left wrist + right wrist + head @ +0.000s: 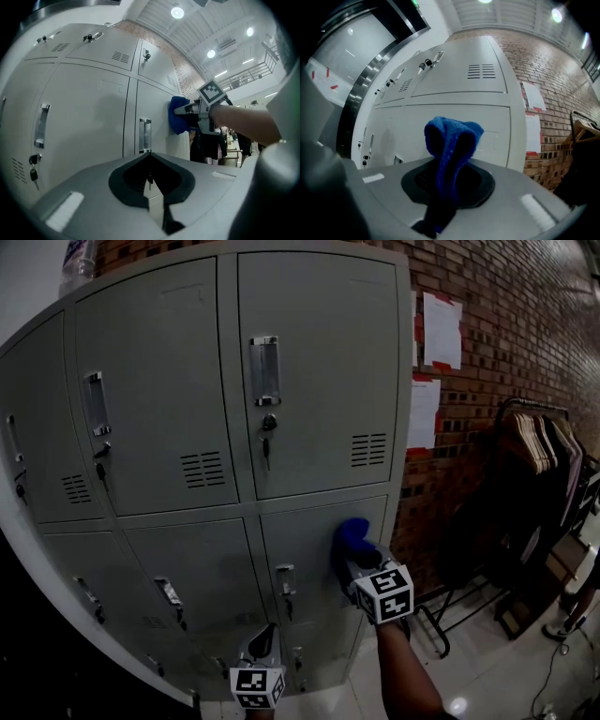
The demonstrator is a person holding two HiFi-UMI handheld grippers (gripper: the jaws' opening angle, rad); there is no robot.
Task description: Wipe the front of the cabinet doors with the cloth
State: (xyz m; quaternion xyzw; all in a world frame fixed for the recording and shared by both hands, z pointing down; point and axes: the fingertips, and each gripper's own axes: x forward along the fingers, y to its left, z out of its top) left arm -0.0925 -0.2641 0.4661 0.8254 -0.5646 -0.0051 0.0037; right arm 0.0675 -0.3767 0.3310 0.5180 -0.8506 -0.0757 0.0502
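Down low, nearest us, the left gripper (149,153) hangs in front of the bottom row of lockers with its jaws pressed together and nothing caught between them. It points at a lower door with a metal handle (145,136) and a small key just under it; I can't tell whether the tips touch the metal.

Up and to the right, the right gripper (450,171) is clamped narrow on the blue cloth (452,138). The jaws pinch the cloth's lower part, and the rest bunches up and folds over in front of them. A bare forearm (405,671) comes up from below behind it.

That cloth sits flat against the lower right door (314,634) of the grey cabinet (150,381), high on the panel, near its top edge and towards its right side. The gripper's own plastic looks clear of the door, with only fabric meeting it.

Above are the upper doors with vents, handles and keys in their locks. Beyond the cabinet's right edge is a brick wall (497,343) with sheets of paper (442,329) stuck on it, and a clothes rack (544,442) hung with dark garments.
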